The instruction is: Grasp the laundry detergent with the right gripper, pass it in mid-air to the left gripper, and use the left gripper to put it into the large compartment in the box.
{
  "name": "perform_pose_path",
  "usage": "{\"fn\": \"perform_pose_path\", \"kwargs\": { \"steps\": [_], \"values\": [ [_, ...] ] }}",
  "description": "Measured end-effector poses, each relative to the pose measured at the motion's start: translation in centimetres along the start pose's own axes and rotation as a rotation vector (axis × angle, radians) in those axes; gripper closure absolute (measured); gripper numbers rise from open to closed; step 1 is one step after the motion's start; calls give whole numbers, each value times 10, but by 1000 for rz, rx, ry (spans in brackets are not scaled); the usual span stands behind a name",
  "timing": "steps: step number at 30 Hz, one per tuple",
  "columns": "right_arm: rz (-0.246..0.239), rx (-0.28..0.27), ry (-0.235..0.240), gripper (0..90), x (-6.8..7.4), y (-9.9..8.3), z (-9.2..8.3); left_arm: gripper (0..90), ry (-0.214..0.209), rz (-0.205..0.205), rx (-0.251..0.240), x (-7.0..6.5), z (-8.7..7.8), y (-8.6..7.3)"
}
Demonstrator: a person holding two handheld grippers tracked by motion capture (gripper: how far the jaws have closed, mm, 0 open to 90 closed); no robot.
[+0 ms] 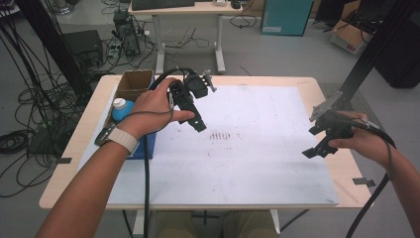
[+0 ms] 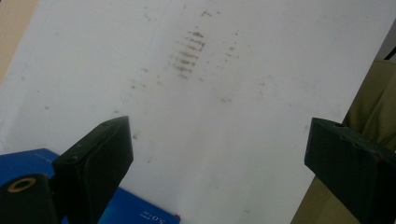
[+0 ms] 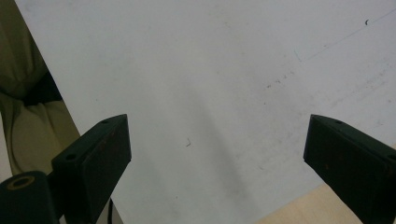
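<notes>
Blue box [image 1: 148, 144], white-capped bottle [image 1: 119, 104] inside, left hand-held gripper [image 1: 195, 121] near

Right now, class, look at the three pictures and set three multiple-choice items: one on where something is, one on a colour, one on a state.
1. Where does the blue box lie?
A. At the left edge of the white sheet, under the person's left wrist
B. On the right edge of the table
C. In the middle of the sheet

2. What colour is the cap of the bottle beside the cardboard box?
A. Red
B. White
C. Black

3. How do the jaws of the left gripper and the right gripper stand?
A. Both shut on something
B. One open, one shut
C. Both wide open, holding nothing

Answers: 1 A, the high view shows blue under the left wrist at the sheet's left edge. 2 B, a white cap tops the blue bottle. 3 C, each gripper view shows bare sheet between parted jaws.
</notes>
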State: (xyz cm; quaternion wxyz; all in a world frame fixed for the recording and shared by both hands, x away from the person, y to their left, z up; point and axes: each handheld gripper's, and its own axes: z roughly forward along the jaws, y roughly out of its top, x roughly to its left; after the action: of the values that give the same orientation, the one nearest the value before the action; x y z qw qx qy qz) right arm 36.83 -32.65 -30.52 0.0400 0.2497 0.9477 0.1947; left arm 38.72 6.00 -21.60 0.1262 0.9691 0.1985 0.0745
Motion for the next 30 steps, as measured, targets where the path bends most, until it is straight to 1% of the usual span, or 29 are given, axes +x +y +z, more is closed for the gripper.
{"fn": "perform_pose_path", "kwargs": {
  "steps": [2,4,11,13,15,17,19,27,30],
  "values": [
    [1,-1,0,75,0,0,0,84,3,3,-5,-1,1,1],
    [-2,2,0,75,0,0,-1,84,3,6,2,-1,1,1],
    [-1,-2,-3,75,-1,-1,0,86,1,4,2,-1,3,1],
    [-5,4,-1,75,-2,0,0,86,4,-1,-6,-1,4,0],
    [-2,-1,-1,75,-1,1,1,86,4,-2,0,0,5,0],
    [-7,3,2,75,-1,1,1,86,4,-10,-6,0,5,0],
    [-12,7,3,75,-2,1,1,86,4,-10,-5,0,5,0],
    [-2,-1,-2,75,-1,-1,1,86,8,-18,-4,1,5,1],
    [2,-1,-2,75,-1,-1,1,86,8,-18,4,0,5,0]
  ]
}}
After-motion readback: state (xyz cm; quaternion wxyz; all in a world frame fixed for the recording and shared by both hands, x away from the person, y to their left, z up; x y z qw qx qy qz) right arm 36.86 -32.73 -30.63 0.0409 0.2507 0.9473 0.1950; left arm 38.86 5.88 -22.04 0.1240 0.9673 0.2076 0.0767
